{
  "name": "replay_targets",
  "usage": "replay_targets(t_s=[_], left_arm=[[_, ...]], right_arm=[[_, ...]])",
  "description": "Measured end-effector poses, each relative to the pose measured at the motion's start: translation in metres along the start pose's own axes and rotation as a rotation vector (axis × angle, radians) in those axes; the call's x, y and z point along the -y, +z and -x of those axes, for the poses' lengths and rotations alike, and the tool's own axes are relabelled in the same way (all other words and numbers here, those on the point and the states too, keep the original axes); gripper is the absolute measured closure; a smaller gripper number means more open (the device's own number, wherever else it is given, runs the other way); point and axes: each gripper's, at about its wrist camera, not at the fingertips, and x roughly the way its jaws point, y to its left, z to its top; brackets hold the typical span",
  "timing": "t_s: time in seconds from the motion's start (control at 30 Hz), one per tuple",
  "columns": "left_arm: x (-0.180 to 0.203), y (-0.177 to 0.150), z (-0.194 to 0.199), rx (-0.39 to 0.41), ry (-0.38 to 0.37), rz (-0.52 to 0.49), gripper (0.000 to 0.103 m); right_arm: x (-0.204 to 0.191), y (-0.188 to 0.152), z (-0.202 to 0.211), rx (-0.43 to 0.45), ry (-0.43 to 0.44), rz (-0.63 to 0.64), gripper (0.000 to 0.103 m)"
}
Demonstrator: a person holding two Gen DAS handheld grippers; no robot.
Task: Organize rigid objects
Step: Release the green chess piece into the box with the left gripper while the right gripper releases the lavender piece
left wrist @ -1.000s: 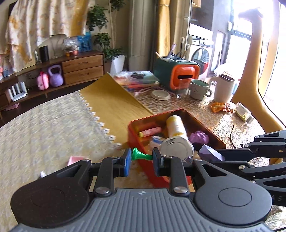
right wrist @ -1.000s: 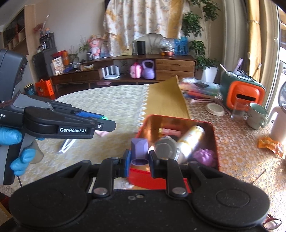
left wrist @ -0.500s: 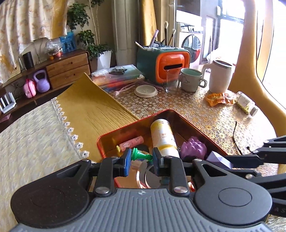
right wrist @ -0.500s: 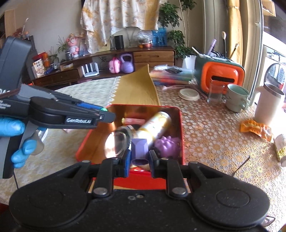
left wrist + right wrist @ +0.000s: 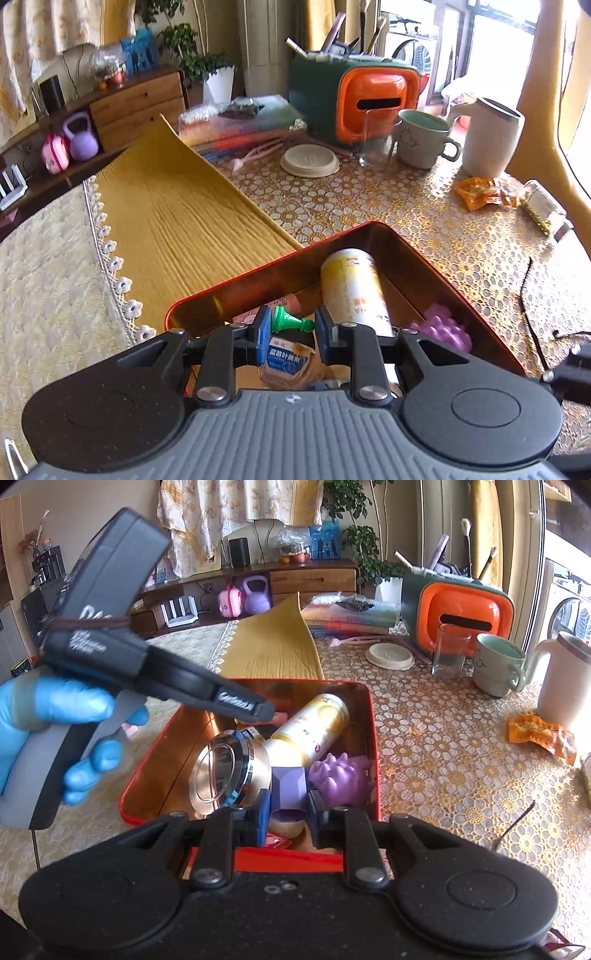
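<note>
Pawn [image 5: 291, 322] clamped in left claw [image 5: 291, 330] — over red tin [image 5: 373, 738]; purple block [image 5: 289, 786] clamped in right claw [image 5: 287, 812] — above tin's near edge.

left gripper [image 5: 264, 712] side: "GenRobot" lettering, blurred | small packet [image 5: 286, 360] in red tin [image 5: 461, 266]: blue label, Chinese characters, too blurred to read | yellow can [image 5: 352, 291] in tin: printing illegible
</note>
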Motion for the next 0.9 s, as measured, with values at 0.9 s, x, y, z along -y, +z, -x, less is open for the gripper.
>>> replay_targets(t_s=[0.9], left_arm=[[0.004, -0.005, -0.026, -0.042, 0.022, -0.012, 0.078]], right_arm=[[0.005, -0.006, -0.010, -0.021, -0.026, -0.049, 0.067]])
